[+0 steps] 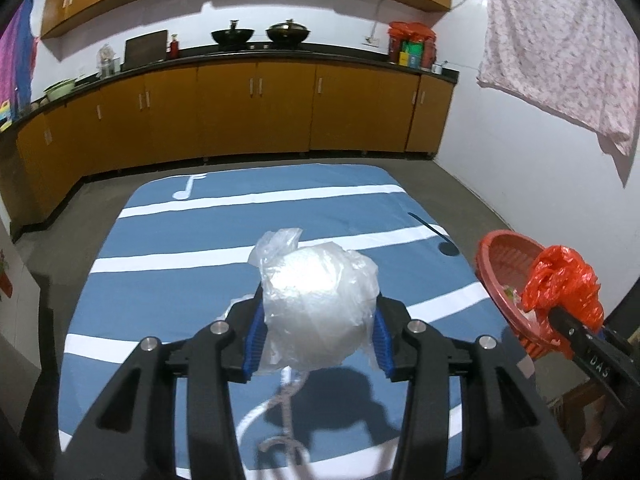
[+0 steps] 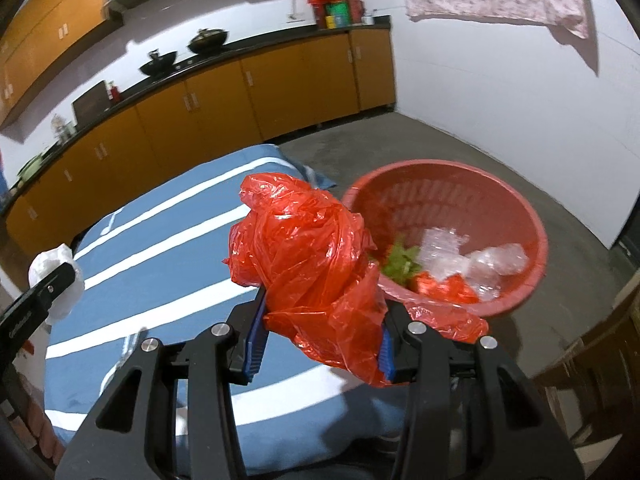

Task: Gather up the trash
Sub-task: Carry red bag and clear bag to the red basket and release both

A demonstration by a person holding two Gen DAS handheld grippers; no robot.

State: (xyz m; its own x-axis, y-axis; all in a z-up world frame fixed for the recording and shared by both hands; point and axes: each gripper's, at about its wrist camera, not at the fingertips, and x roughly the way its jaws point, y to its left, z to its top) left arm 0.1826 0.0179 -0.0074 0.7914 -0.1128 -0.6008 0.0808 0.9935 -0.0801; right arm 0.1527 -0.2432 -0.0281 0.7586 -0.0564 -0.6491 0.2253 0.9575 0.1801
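Red bag (image 2: 316,264): crumpled, clamped between the blue pads of the right gripper (image 2: 320,344), held in the air just short of the basket (image 2: 532,216) rim, a loose tail hanging below the jaws. Clear bag (image 1: 316,308): balled up, pinched in the left gripper (image 1: 318,340), over the bed (image 1: 168,240), well apart from the basket.

Basket: red, tilted toward the bed edge, already holding clear plastic scraps, a red scrap and some greens. What it rests on is hidden.

Risks as I judge them:
- Red bag sits near the rim, not over the bowl; letting go here probably drops it on the bed or floor.
- Film is light and clingy, may stick to a pad or drift on release.
- Hanging tail could snag the rim and tip the tilted basket, spilling the contents.
- Clear bag has to cross past the right gripper to reach the basket; collision risk if both go together.
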